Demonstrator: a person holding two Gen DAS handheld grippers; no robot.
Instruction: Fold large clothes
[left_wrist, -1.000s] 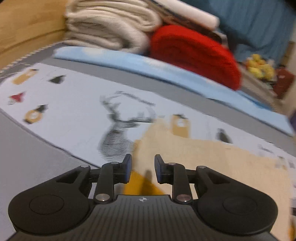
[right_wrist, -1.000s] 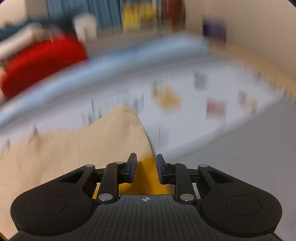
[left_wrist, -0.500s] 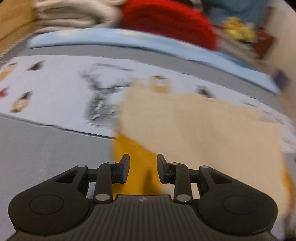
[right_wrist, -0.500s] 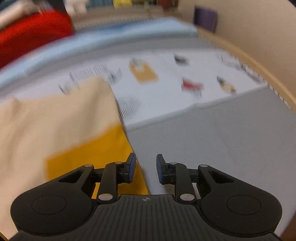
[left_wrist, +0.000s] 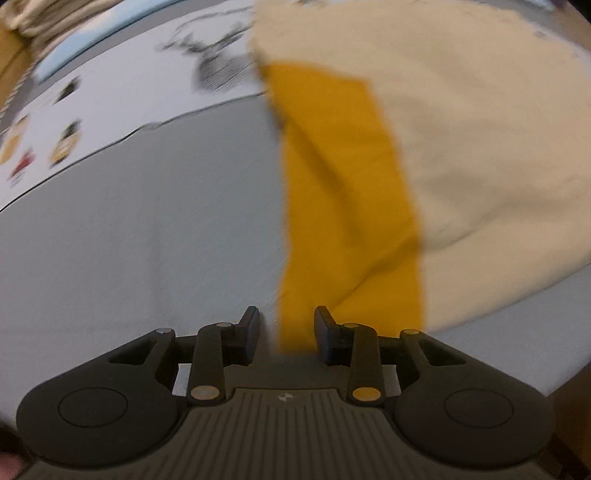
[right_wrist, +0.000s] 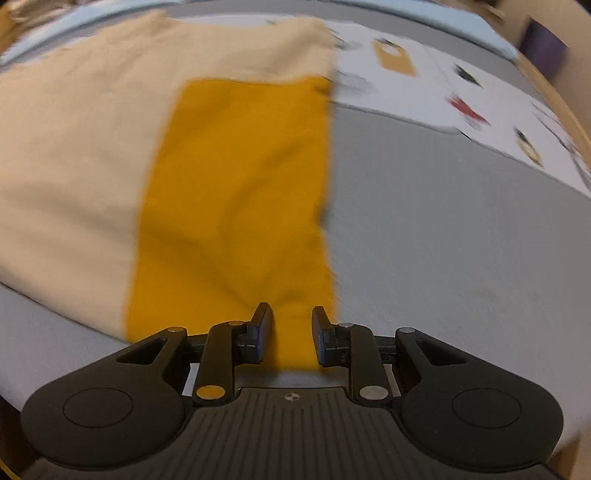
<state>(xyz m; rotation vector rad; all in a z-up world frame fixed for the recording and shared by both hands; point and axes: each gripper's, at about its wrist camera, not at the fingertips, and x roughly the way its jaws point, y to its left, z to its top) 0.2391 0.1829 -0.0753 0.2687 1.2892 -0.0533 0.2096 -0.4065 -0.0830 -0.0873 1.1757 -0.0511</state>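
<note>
Grey bedsheet; white printed blanket (deer, cartoon figures) beyond.

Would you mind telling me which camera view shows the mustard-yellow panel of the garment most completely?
The right wrist view: the mustard-yellow panel fills the middle as a broad band, with its top edge and both side edges visible. The left wrist view shows the same panel as a narrower creased strip, blurred and partly overlapped by cream fabric.

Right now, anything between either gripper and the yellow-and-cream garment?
Nothing visible. The garment lies on the grey sheet; its yellow edge runs between the open fingers of both the left gripper and the right gripper, whose jaws have just been opening.
</note>
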